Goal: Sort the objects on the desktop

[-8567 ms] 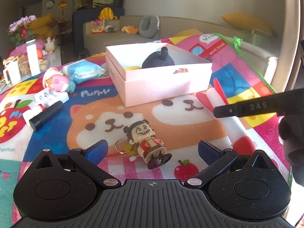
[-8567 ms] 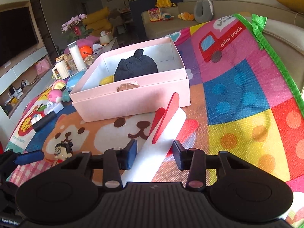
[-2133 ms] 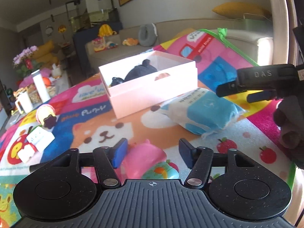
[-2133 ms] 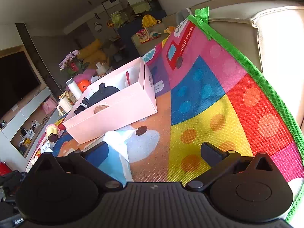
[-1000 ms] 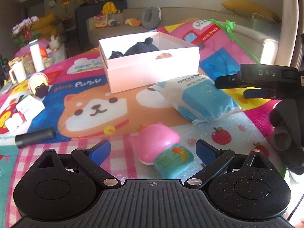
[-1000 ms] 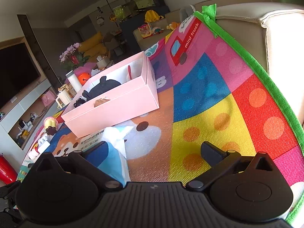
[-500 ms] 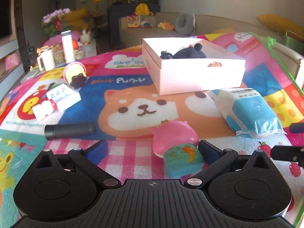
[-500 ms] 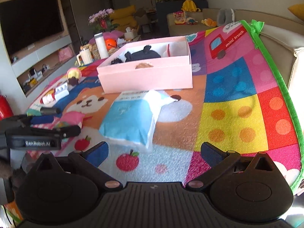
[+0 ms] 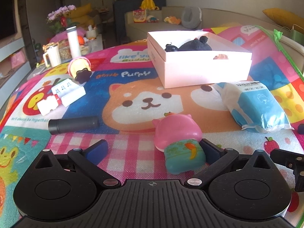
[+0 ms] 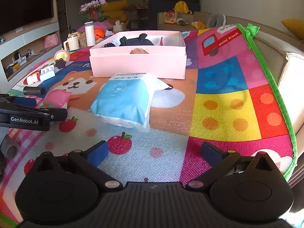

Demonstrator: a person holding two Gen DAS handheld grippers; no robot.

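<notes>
Our left gripper [image 9: 153, 149], fingers spread, hides the pink toy's [image 9: 177, 133] base; the toy's long axis points toward 11 o'clock. Our right gripper [image 10: 154, 150] is spread, empty.

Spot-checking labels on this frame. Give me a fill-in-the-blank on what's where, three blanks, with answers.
1. The black plush toy lies inside the pink ____.
2. The blue tissue pack lies on the mat just in front of the ____.
3. The left gripper stands open; beside its right finger lies the pink ____.

Missing words: box; box; toy
</notes>
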